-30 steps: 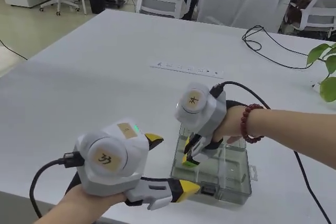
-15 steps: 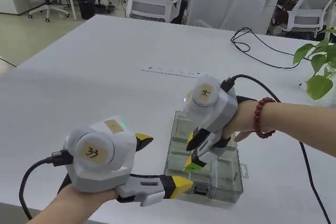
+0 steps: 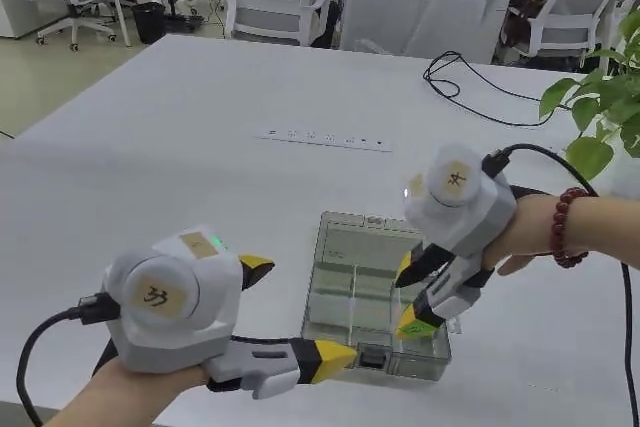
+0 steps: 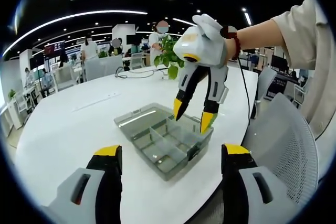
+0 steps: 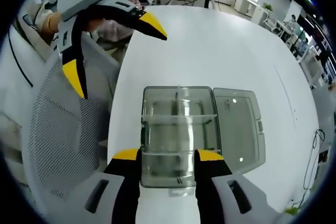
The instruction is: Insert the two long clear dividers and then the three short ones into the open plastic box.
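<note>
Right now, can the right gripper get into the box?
Probably yes: the right gripper hangs open just above the open box, nothing between them; the left gripper sits off at its near corner.

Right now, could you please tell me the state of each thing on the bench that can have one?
plastic box: open, on the table.
lid: folded back, lying flat.
clear dividers: standing upright inside the box.
left gripper: open, empty.
right gripper: open, empty, above the box.
</note>
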`<act>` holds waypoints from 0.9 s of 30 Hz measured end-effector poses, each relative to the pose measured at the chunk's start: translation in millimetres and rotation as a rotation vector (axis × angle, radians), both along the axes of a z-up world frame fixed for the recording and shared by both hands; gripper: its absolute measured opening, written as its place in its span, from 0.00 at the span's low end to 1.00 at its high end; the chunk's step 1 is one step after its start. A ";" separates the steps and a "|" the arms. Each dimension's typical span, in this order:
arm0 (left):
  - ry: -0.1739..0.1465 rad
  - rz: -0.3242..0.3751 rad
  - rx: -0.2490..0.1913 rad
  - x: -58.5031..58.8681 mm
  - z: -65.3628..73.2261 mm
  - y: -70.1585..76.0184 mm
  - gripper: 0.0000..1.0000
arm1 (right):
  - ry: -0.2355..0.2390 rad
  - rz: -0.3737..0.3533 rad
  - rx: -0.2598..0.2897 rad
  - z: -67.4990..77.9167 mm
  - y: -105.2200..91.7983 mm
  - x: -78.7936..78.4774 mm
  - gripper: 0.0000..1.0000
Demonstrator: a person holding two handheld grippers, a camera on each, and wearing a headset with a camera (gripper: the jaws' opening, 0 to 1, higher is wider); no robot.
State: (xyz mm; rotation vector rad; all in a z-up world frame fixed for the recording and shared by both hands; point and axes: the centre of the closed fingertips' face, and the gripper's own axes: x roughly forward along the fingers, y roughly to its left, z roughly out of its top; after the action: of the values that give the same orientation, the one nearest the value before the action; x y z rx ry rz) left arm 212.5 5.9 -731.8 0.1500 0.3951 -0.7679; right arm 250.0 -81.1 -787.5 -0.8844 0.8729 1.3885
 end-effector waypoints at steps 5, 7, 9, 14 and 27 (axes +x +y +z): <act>0.005 -0.004 0.001 -3.4 0.2 -1.4 0.79 | 0.015 -0.026 0.004 -1.4 -19.5 -3.5 0.43; 0.006 -0.004 0.008 -4.1 -0.3 -1.3 0.79 | 0.016 -0.039 0.005 -2.1 -27.6 -3.1 0.43; 0.008 -0.002 0.008 -3.6 -0.6 -1.0 0.79 | 0.018 -0.055 0.007 -3.2 -35.6 -2.8 0.43; 0.015 0.004 0.010 -3.7 -1.5 -3.1 0.78 | 0.019 -0.090 -0.003 -5.3 -56.4 -1.1 0.43; 0.022 0.016 0.010 -2.4 -0.3 -6.1 0.75 | 0.051 -0.154 -0.060 -30.7 -111.7 1.1 0.45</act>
State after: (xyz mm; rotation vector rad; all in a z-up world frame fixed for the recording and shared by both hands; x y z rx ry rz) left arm 210.1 -0.2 -732.2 0.1479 0.4209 -0.7520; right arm 251.1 -192.8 -818.2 -0.8129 1.0050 1.2611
